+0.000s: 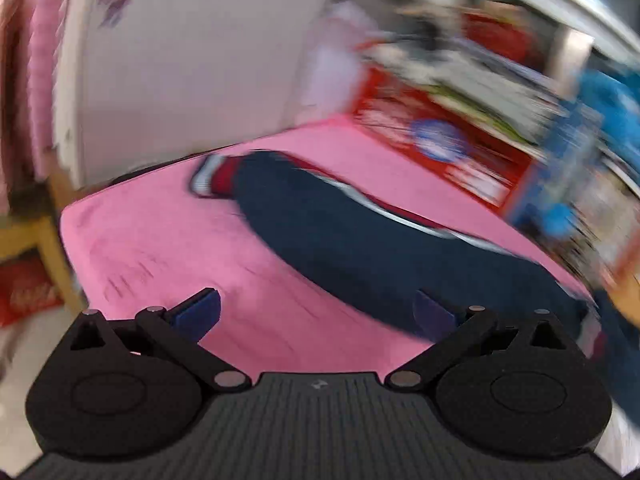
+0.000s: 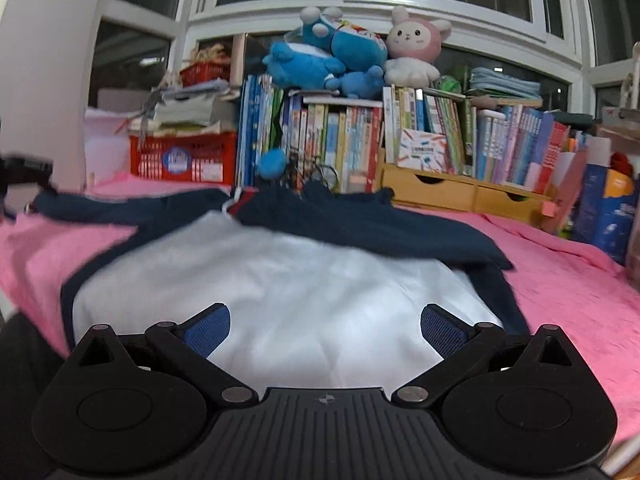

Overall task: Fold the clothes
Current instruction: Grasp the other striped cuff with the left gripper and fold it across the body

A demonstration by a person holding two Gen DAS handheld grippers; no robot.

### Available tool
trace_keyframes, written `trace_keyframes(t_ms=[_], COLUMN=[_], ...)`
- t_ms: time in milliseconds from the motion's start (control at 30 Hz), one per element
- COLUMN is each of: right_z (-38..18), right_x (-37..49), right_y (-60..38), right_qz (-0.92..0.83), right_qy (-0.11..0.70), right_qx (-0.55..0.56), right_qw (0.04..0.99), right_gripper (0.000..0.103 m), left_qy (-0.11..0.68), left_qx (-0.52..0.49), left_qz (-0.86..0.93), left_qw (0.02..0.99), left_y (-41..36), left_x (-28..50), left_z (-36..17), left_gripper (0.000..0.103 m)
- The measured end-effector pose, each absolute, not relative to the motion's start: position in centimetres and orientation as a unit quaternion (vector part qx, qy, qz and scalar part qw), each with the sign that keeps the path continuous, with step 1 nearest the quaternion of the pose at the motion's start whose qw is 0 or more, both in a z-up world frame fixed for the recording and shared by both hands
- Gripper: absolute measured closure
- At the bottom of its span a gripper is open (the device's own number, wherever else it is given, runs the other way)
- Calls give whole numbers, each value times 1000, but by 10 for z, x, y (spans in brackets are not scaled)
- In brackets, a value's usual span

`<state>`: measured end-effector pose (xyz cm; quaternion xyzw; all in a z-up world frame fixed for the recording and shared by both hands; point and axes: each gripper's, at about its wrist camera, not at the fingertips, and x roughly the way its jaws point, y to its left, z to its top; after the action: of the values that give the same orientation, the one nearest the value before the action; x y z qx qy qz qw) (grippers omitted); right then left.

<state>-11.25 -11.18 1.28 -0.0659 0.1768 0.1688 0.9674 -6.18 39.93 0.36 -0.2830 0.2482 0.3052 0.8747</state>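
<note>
Blue pads point(image 2: 208, 328) on my right gripper point(image 2: 324, 330) sit closest to me, wide apart, with nothing between them. My left gripper point(image 1: 316, 312) is spread wide too and holds nothing. That left view is very blurry, so small things are hard to make out there.

My jacket point(image 2: 280, 304) lies on the pink blanket point(image 2: 580, 280), right in front of my right gripper. It is white in the middle and dark blue at the sides and top. One dark blue sleeve point(image 2: 380, 228) lies across the top of the white part, so I think that bit is folded in. Another dark blue sleeve point(image 2: 104, 208) sticks out to the left, flat on the blanket. From my left gripper I see a long dark blue part point(image 1: 380, 248) with a red and white cuff point(image 1: 216, 178) at its end.

I think the folding is partway. One side looks tucked over. The other side looks open, and the bottom half lies long and flat. The white cloth has soft wrinkles. It looks thin and floppy, so it may slide when I pinch it.

Behind the blanket stand books point(image 2: 340, 140) and soft toys point(image 2: 332, 56).
</note>
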Motion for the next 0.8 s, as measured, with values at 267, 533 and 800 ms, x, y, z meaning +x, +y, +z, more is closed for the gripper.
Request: trace_keyframes(t_ms=[267, 533, 800], right_z=[8, -12, -15], right_x=[-68, -49, -51], right_y=[-86, -105, -137], right_qz=[177, 153, 135], right_qy=[204, 242, 230], right_qx=[-36, 23, 90], right_qw=[962, 958, 959], right_gripper=[0, 0, 0], left_qy=[240, 156, 27], left_qx=[-248, -239, -67], left_qz=[393, 368, 106], left_qw=[852, 885, 992], left_y=[452, 438, 237], left_x=[0, 12, 43], left_z=[-16, 27, 149], left_gripper=[29, 86, 80])
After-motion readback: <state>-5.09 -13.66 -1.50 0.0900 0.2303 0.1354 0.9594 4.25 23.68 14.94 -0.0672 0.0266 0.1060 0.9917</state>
